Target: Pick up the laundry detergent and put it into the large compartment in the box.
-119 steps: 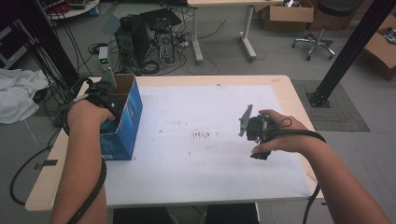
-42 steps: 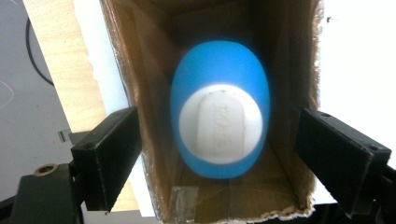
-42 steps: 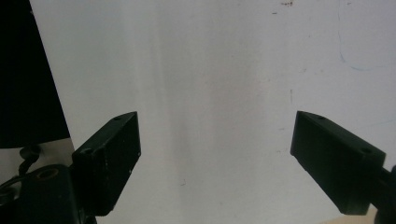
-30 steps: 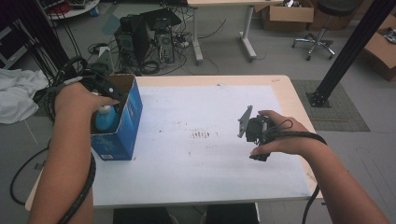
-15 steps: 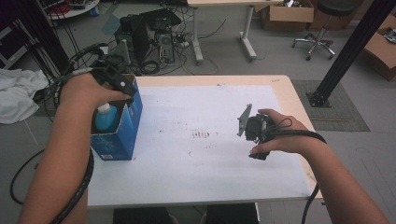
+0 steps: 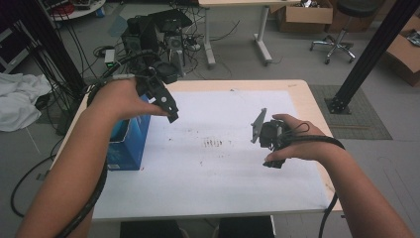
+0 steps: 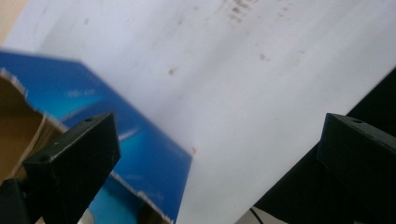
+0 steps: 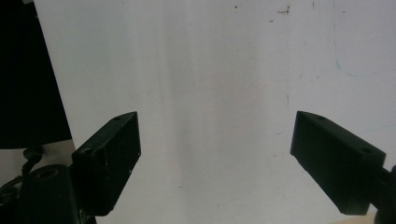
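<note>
My left tool (image 6: 166,106) is wide, empty, just above the blue box (image 6: 130,141). Right tool (image 6: 265,134) wide, idle on desk (image 6: 223,168), well apart. Nothing grabbed yet.

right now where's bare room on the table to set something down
The white sheet lies bare between the blue box at the left edge and the right gripper, and along the near edge. The far right corner is free too. It is crowded at the left, where the left gripper hangs, jaws open, beside the box.
</note>
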